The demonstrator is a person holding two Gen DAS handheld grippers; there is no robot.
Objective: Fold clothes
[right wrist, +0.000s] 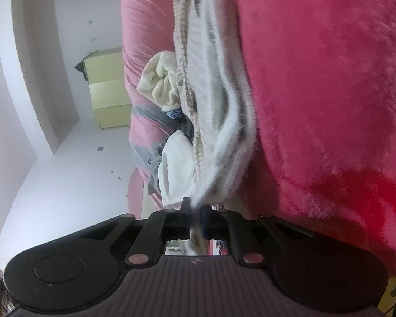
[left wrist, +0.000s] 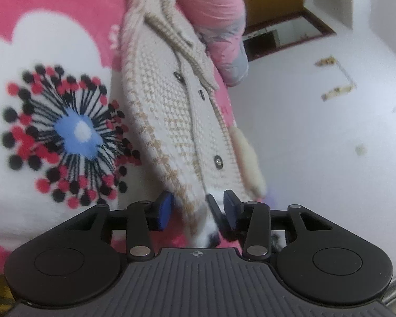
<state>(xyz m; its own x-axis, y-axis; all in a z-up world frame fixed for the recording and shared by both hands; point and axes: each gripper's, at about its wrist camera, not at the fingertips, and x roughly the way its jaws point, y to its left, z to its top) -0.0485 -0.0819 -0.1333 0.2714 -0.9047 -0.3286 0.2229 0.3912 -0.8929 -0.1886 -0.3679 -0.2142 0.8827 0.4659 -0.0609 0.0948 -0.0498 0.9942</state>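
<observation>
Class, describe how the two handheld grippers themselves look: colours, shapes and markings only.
The left gripper and right gripper match: a ribbed dark grey body with a small compass-like emblem, two round black discs at the sides, black linkage arms with silver pivot pins, and blue pads on the black fingers. No hands or sleeves show.

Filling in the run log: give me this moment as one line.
task: fold clothes | left gripper: open around cardigan hem | right gripper: shut on cardigan edge | surface: pink floral blanket
</observation>
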